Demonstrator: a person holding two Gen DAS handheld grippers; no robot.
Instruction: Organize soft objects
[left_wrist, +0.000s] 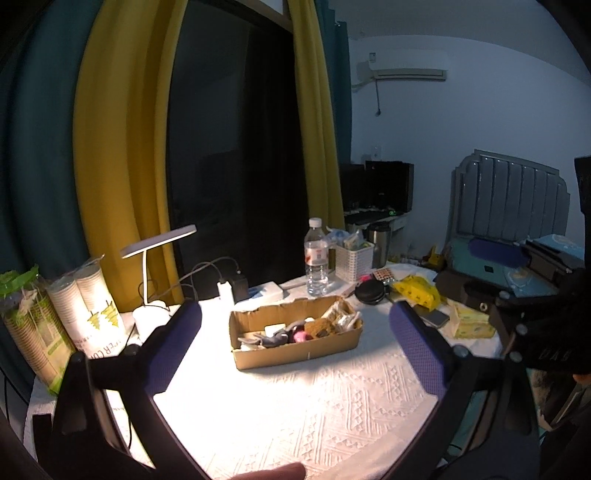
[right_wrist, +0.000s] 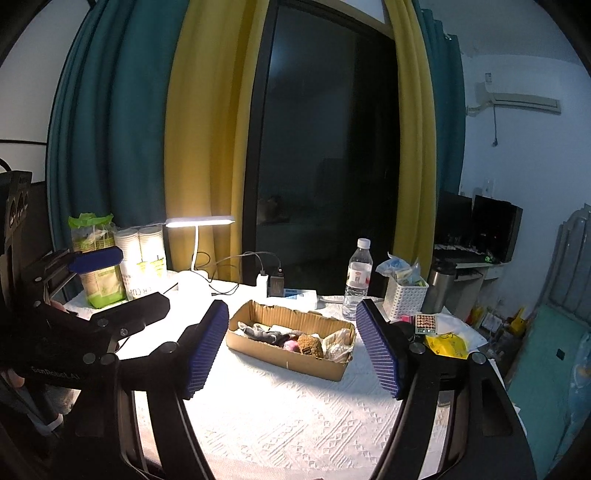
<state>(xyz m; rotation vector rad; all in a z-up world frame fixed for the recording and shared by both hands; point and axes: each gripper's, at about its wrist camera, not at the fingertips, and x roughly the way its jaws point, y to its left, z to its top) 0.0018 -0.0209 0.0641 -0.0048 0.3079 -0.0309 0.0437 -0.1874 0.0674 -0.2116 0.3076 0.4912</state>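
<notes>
Left wrist view: the left gripper (left_wrist: 295, 332) hangs over the white tablecloth (left_wrist: 295, 413) with its blue pads wide apart and nothing between them. The cardboard box (left_wrist: 295, 352) sits just ahead, and the soft toys (left_wrist: 291, 332) are piled inside it. The box walls look thin and torn, so I think a pad that bumps one could push the whole box along or tip it. The water bottle (left_wrist: 317, 258) stands just behind the box and could get knocked over. The paper cup sleeve (left_wrist: 99, 314) shows letters, but I cannot read a whole word.

Right wrist view: the right gripper (right_wrist: 291, 347) is wide apart and empty too, near the box. The left tool's side reads "GenRobot.AI". The desk lamp (right_wrist: 195, 236) glares, so small toys could be hard to see.
</notes>
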